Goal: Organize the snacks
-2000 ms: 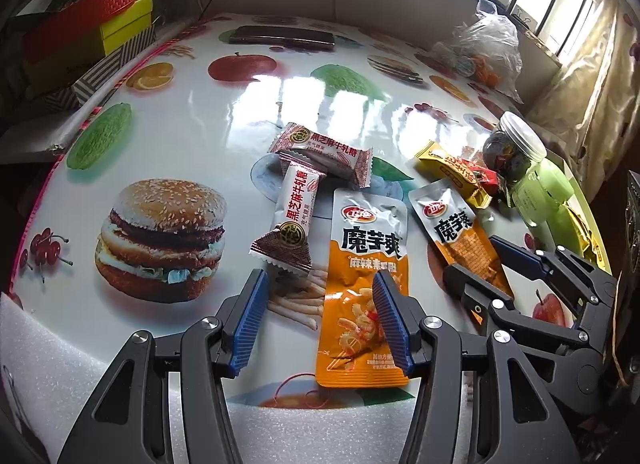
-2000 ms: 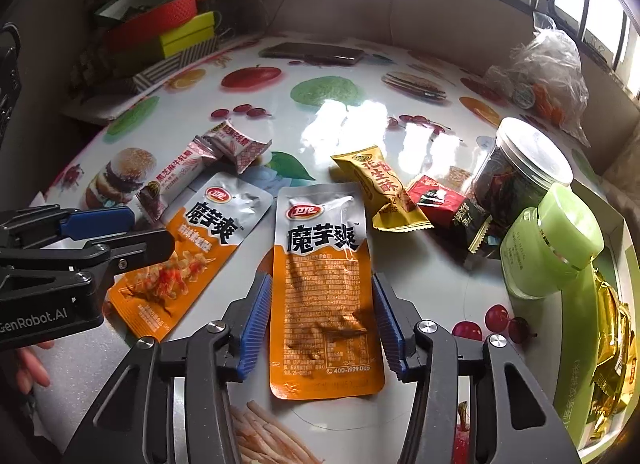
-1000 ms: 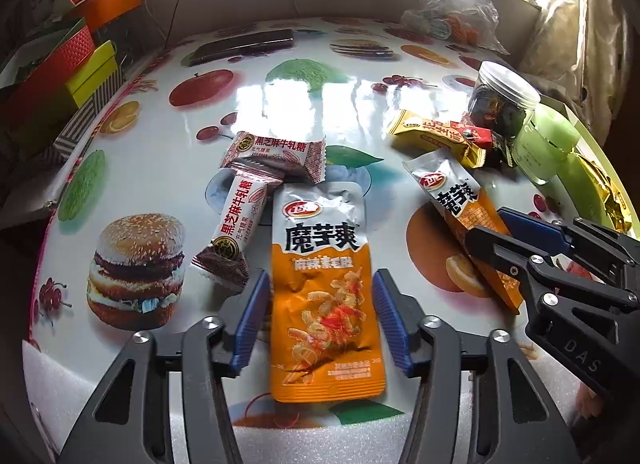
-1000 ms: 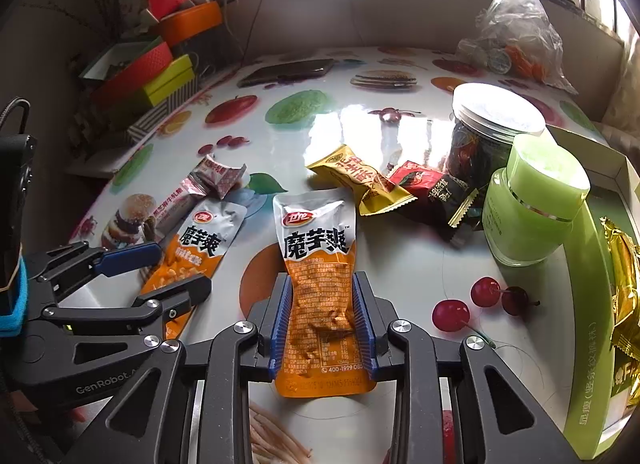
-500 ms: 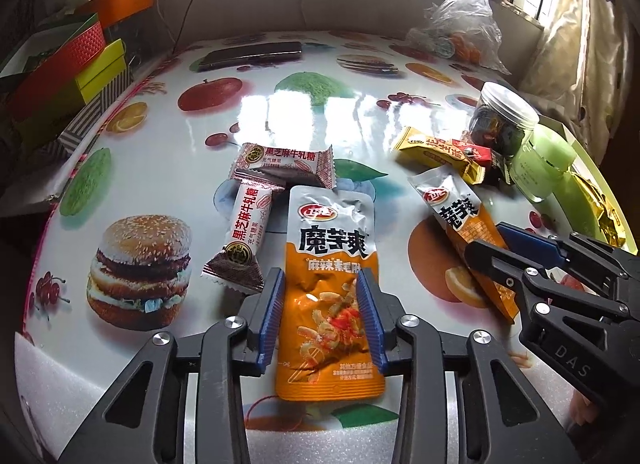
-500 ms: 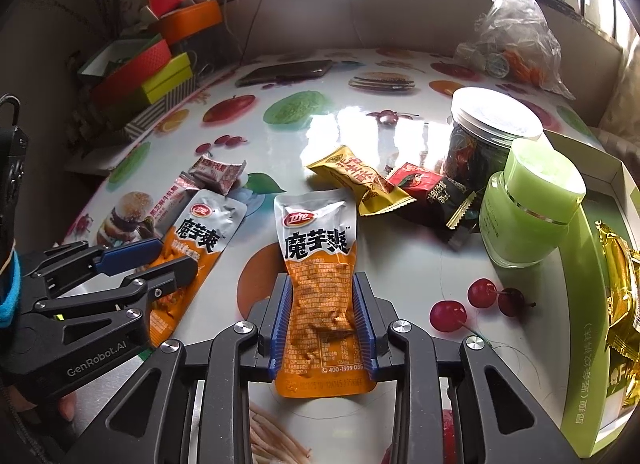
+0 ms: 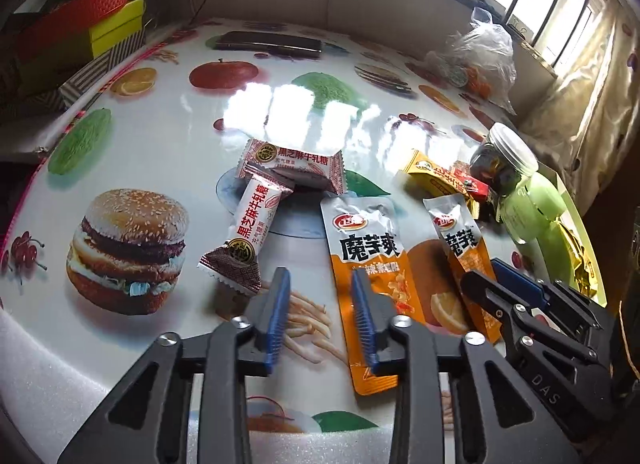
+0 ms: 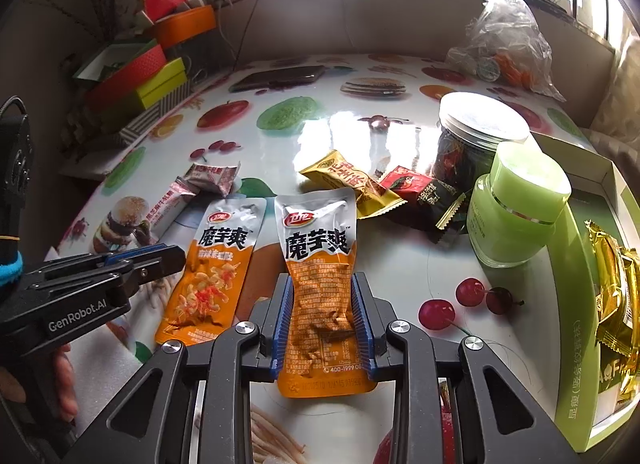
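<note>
**Near edge of the table: two orange pouches, one let go, one clamped**

At the left side of the printed table (image 7: 160, 152) I see two sesame candy wrappers (image 7: 294, 166) lying crossed beside the burger picture, touching each other. My left gripper (image 7: 320, 314) hovers at the near edge with its jaws parted; they have just been opening, and nothing sits between them but the printed fries. Its right finger overlaps the left edge of the first orange pouch (image 7: 366, 260), which lies flat on the table, silver end toward the far edge.

Just right of it, my right gripper (image 8: 322, 320) squeezes the second orange pouch (image 8: 320, 248) across its lower half, both blue pads pressing the sides so the foil wrinkles between them. The two pouches lie near each other and roughly parallel.

Further right, toward the middle, I make out a yellow snack packet (image 8: 352, 182) touching a red and black packet (image 8: 420, 190). Beyond them a clear jar (image 8: 472, 140) with a pale lid stands upright, with a green jar (image 8: 516, 204) just in front of it. At the right edge a green box (image 8: 576, 284) holds gold-wrapped packs (image 8: 618, 284).
</note>
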Demonstrator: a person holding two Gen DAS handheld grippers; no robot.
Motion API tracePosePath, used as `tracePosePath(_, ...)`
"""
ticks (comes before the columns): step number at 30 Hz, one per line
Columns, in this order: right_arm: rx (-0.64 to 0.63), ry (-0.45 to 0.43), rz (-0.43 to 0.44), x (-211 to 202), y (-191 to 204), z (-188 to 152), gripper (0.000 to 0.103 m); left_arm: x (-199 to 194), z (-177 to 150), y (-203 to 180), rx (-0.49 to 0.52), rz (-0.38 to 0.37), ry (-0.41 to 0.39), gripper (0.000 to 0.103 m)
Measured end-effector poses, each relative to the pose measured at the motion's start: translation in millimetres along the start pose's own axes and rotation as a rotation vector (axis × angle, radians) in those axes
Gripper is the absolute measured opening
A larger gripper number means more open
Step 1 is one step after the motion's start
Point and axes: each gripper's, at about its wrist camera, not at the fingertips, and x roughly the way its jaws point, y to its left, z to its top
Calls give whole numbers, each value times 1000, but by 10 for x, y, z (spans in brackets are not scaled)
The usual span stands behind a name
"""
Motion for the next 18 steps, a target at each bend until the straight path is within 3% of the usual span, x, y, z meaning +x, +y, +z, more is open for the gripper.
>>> tracePosePath(4, 18, -3, 4, -43, -43, -31, 27, 1, 5, -163, 53, -53, 26, 49)
tracePosePath(9, 45, -10, 3, -158, -140, -114, 27, 125, -73, -413, 163, 12, 74, 59)
tracePosePath(12, 72, -17, -6, -230, -231, -164, 27, 159, -62, -485, 171, 18, 83, 60)
tracePosePath(16, 99, -16, 1, -257, -313, -204, 27, 210, -107, -617, 255, 95, 82, 62)
tracePosePath(18, 111, -17, 5, -260, -343, -211, 27, 206, -105, -589, 244, 87, 79, 63)
